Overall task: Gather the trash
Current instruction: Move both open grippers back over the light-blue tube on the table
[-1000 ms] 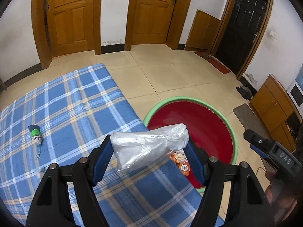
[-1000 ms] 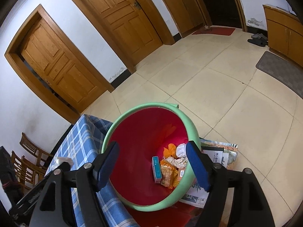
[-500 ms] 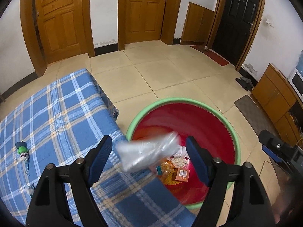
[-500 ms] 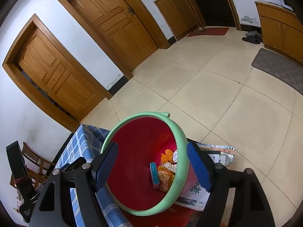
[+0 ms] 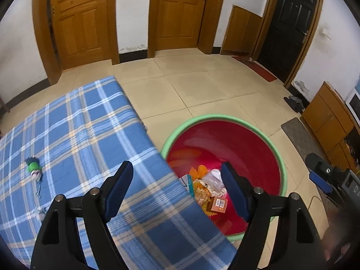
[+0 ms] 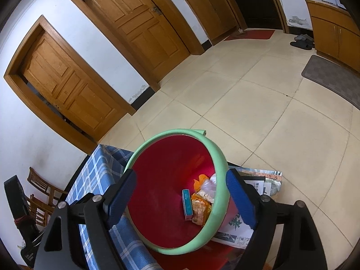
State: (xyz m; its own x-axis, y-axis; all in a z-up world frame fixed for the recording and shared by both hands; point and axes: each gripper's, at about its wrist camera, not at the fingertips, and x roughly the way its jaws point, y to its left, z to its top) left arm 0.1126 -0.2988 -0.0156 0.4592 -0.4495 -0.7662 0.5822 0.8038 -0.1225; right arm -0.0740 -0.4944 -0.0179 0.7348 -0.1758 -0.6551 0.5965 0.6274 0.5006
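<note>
Left wrist: fingers (image 5: 120, 189) (spread) above tablecloth edge (image 5: 162, 157)

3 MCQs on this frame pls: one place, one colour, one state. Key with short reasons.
1. Where does the clear bag lie?
A. in the bin
B. on the cloth
C. in the left gripper

2. What colour is the bin rim?
A. blue
B. green
C. black

3. What state is the left gripper in?
A. shut on the bag
B. shut on nothing
C. open, holding nothing

Key:
1 A: the bag rests on the trash pile inside the red bin.
2 B: a light green band rings the red inside.
3 C: its fingers stand wide apart with only the cloth and bin seen between them.
</note>
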